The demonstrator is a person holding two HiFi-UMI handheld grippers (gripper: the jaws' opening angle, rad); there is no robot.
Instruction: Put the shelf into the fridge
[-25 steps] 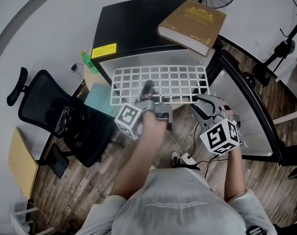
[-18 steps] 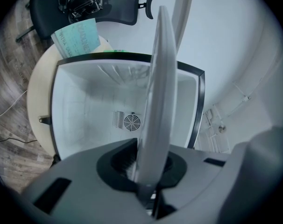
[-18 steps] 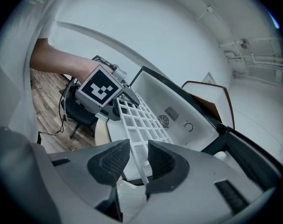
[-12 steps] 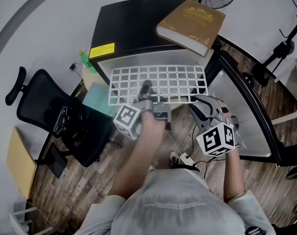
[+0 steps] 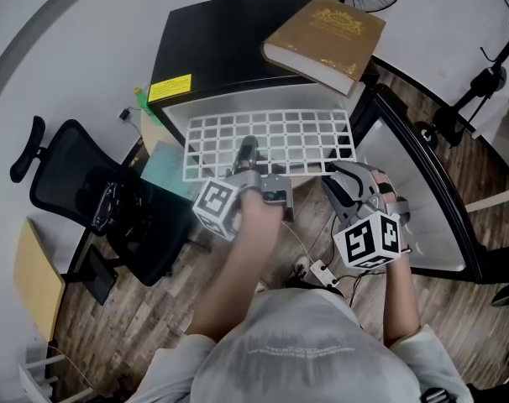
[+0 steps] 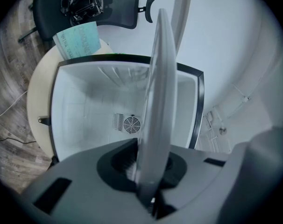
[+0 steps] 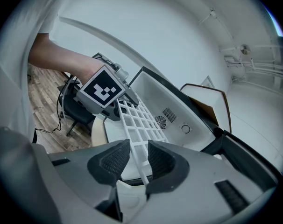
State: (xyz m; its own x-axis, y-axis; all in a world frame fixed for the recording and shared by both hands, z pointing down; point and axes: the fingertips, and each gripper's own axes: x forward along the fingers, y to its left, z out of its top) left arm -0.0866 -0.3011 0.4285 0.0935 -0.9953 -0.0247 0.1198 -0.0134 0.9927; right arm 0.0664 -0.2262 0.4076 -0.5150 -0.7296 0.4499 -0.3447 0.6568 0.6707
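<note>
Barely shifting, shelf (image 5: 280,141) is sitting clamped in left gripper (image 5: 248,151), right gripper (image 5: 338,180) apparently straddling it loosely; keeping it level is helping fridge (image 5: 225,53) entry.

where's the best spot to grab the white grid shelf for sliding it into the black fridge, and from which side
Take the flat white plastic grid shelf by its near edge rail, coming from the front, opposite the black mini fridge. It lies level with its far edge facing the opening, so the jaws go above and below the thin rail. The left hand-held gripper is clamped there.
</note>
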